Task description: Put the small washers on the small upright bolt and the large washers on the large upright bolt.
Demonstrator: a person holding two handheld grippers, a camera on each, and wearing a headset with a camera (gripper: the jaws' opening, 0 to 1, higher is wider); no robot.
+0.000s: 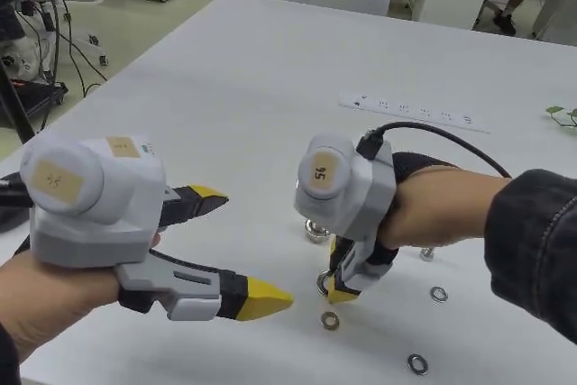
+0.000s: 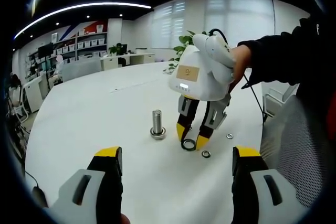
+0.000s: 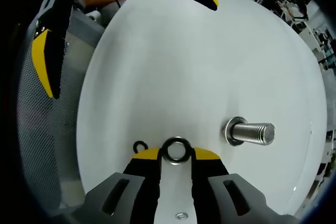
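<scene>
4 washers (image 1: pixel 439 294) — 1 lg bolt (image 2: pixel 157 124)

Grey left tool (image 1: pixel 248 245), grey right tool (image 1: pixel 335 290) (yellow tips), silver bolt (image 3: pixel 252 132), silver washer (image 3: pixel 176 150)

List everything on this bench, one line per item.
Table: one, white, under everything.
Power strip: one, white, on the far side of the table.
Plant leaves: a few, green, at the far right edge.
Large upright bolt: one, silver, standing ahead of the right gripper.
Small bolt: one, silver, beside the right wrist; too small to be sure.
Loose washers: three, silver, flat on the table near the right gripper.
Held washer: one, silver, between the right gripper's jaws.
Left gripper: one, grey with yellow tips, open, above the table's near left.
Right gripper: one, grey with yellow tips, shut on the washer.
Hands: two, one holding each gripper.
</scene>
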